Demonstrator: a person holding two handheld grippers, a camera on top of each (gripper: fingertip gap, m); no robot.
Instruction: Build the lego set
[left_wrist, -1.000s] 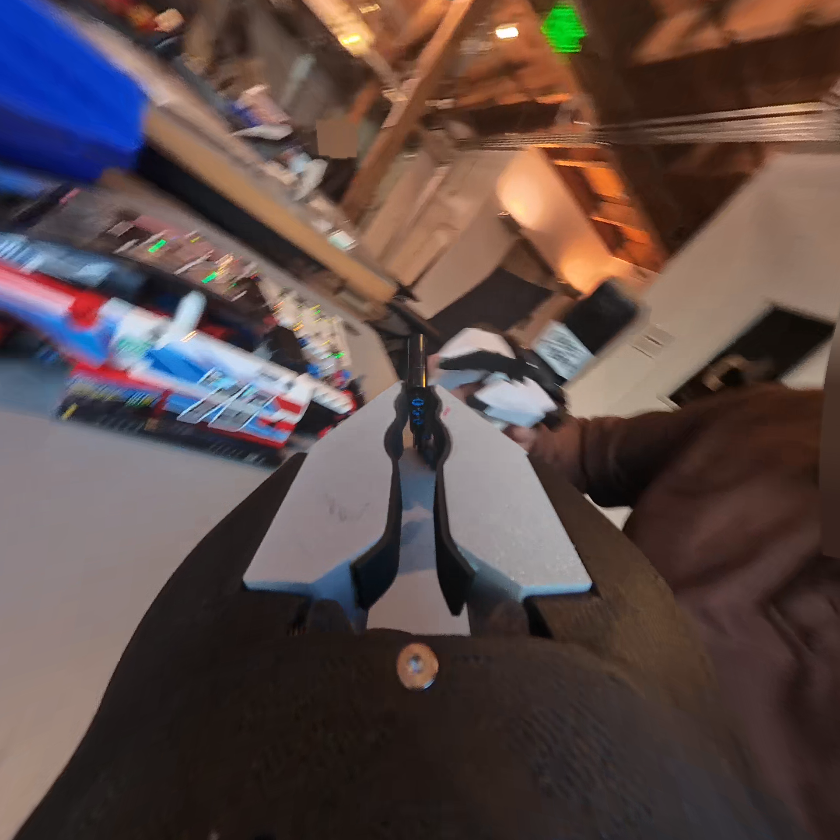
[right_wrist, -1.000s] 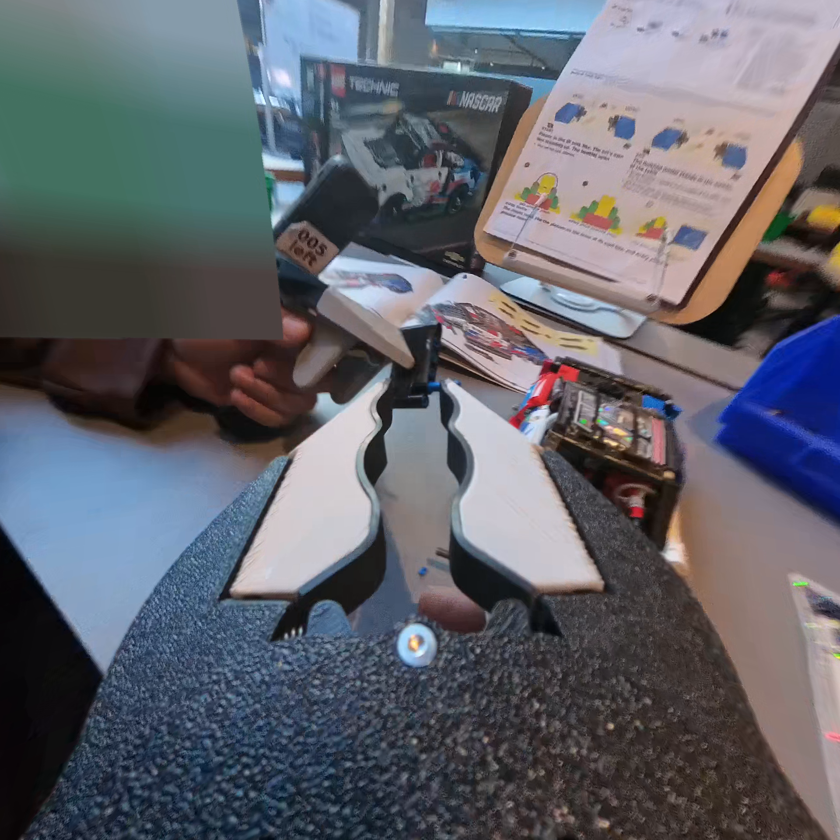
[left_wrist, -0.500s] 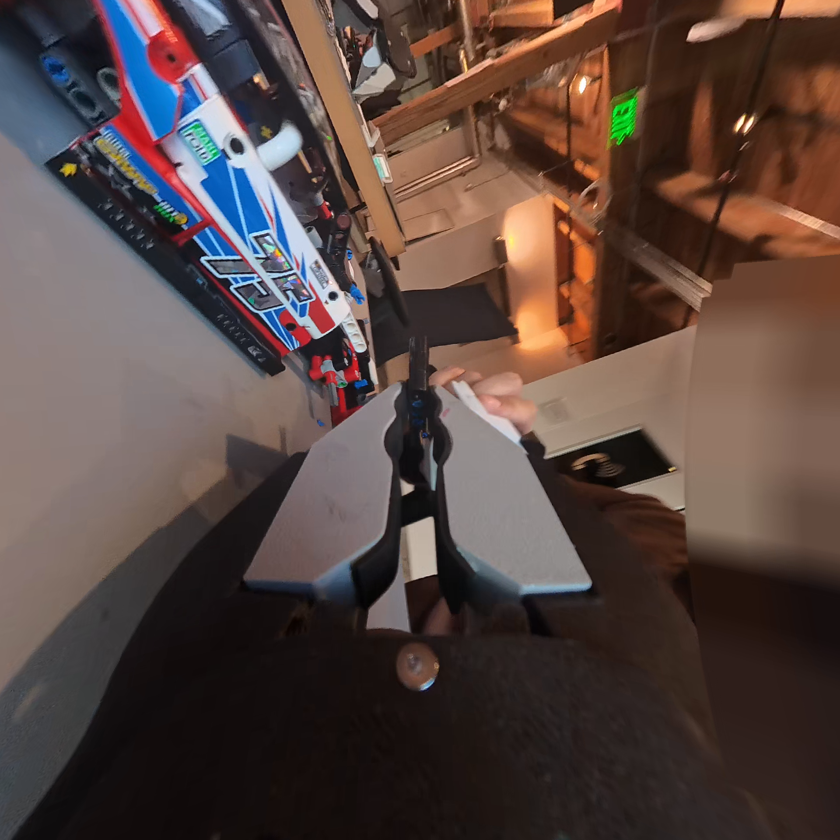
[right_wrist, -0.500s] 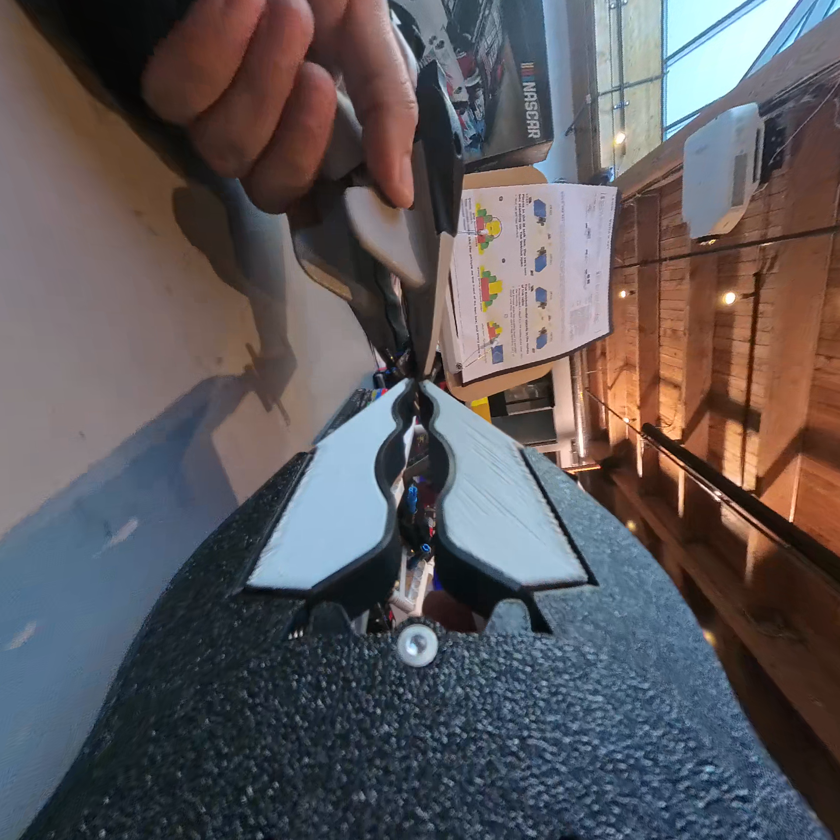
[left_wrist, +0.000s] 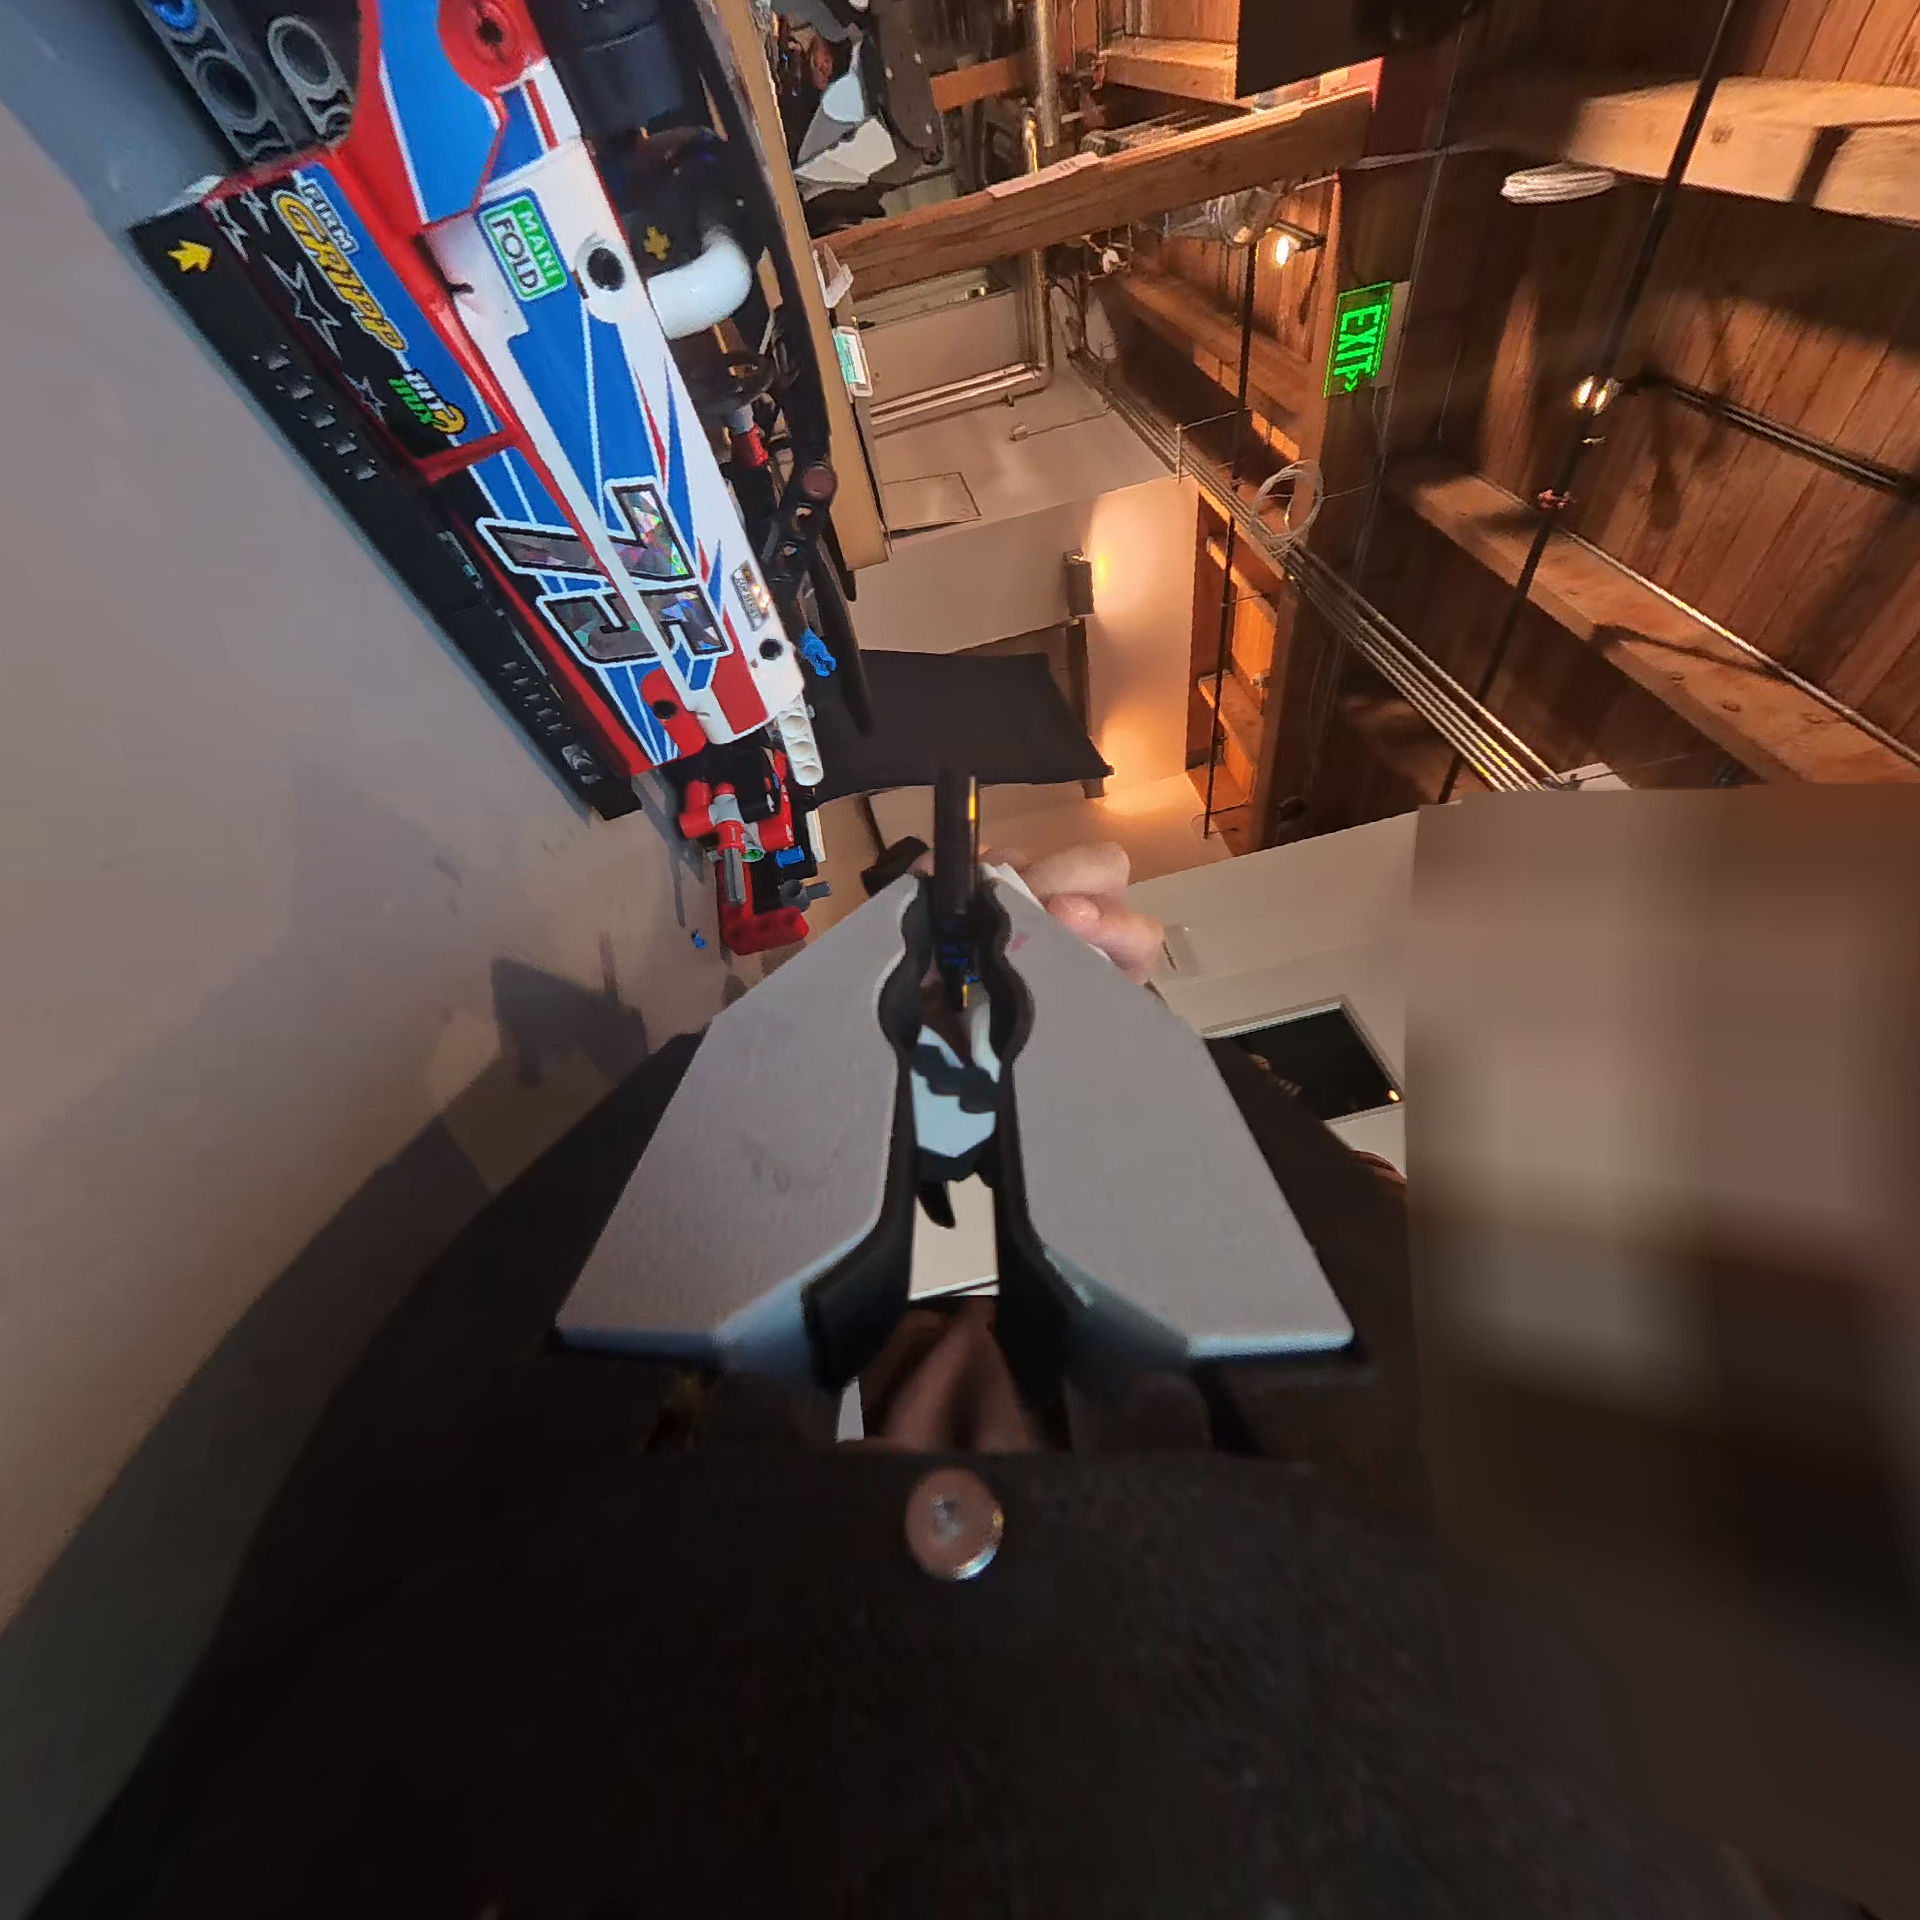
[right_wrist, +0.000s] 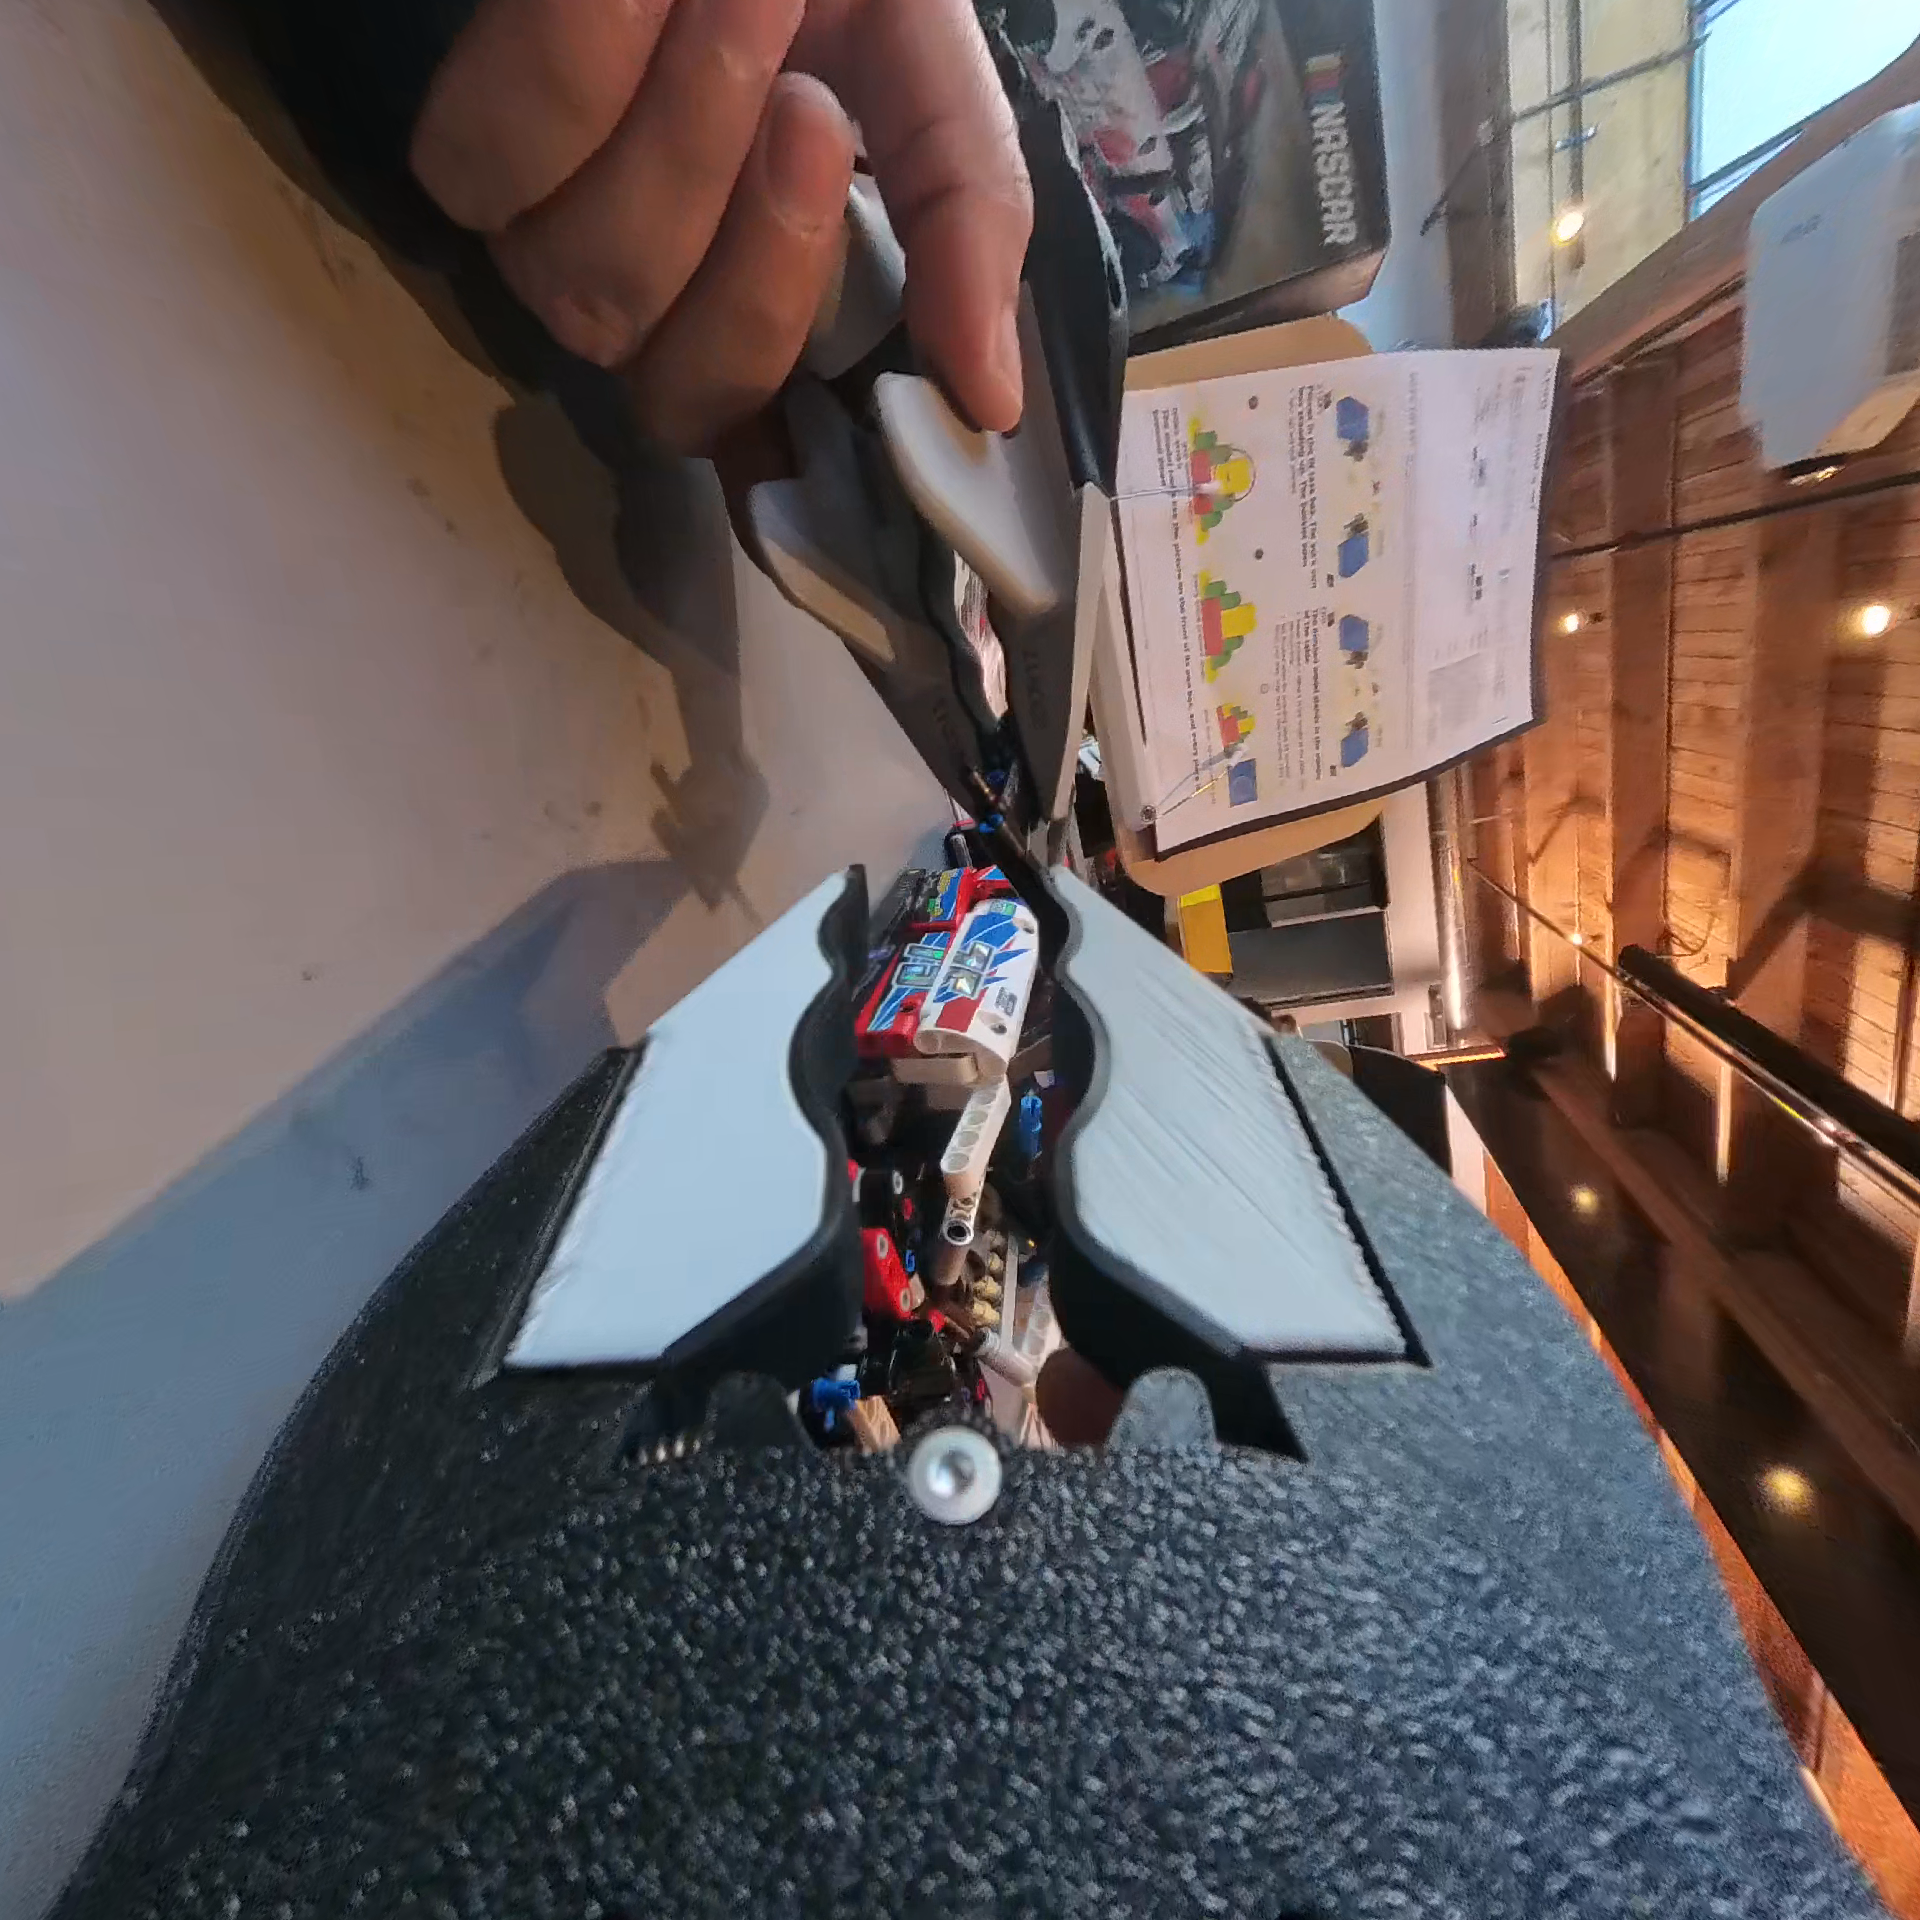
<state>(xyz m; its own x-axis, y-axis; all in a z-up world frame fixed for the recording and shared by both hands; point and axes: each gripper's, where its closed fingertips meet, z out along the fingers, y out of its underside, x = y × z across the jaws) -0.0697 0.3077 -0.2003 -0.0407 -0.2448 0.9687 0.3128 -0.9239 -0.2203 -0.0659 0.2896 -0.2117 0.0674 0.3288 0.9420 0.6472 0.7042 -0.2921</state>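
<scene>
Right claw (right_wrist: 951, 883) is spreading apart since half a second ago.
Left claw (left_wrist: 954, 914) is clenching a black lego piece (left_wrist: 951, 831); the lego car (left_wrist: 582, 436) is resting on the desk (left_wrist: 208, 831).

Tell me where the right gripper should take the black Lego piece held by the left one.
Take the bare end of the black Lego piece that sticks out past the tips of the left gripper; the rest is clamped. The right gripper, open and facing it, should probably come straight on.
</scene>
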